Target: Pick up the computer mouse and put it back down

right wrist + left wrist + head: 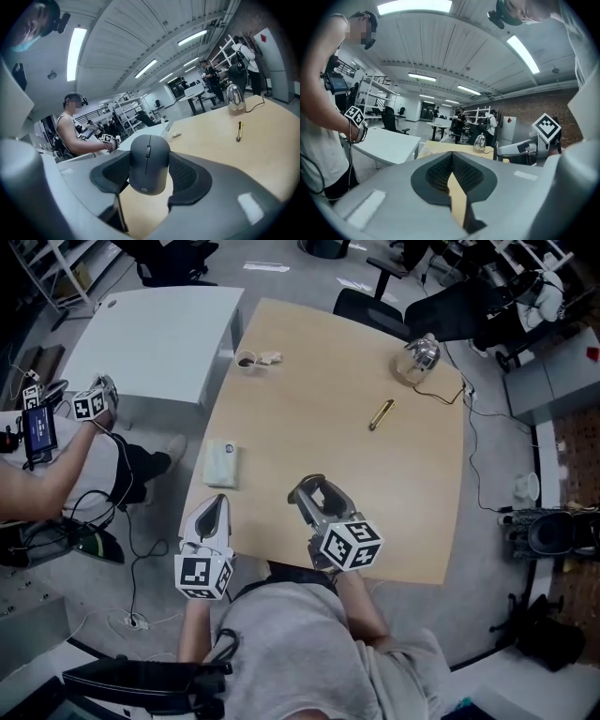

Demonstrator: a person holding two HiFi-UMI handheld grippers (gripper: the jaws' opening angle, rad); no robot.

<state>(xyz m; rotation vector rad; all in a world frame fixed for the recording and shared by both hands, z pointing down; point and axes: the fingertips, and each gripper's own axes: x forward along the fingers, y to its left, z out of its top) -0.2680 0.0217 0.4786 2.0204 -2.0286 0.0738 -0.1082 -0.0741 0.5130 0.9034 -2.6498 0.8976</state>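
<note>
A dark grey computer mouse [149, 161] sits upright between the pads of my right gripper [150, 164], which is shut on its sides and holds it above the wooden table [243, 154]. In the head view the right gripper [316, 498] hangs over the table's near edge, and the mouse [309, 493] shows only as a dark shape between the jaws. My left gripper [214, 512] hovers at the table's near left corner. Its pads [461, 171] meet at the tip with nothing between them, so the left gripper [452, 157] is shut and empty.
On the table [309, 390] lie a gold pen-like tool [381, 414], a glass dome [418, 357] with a cable, a white packet [222, 463] and a small cup [247, 360]. A white desk [155, 338] stands at left, where another person's arm [47, 479] holds a gripper. Office chairs stand behind.
</note>
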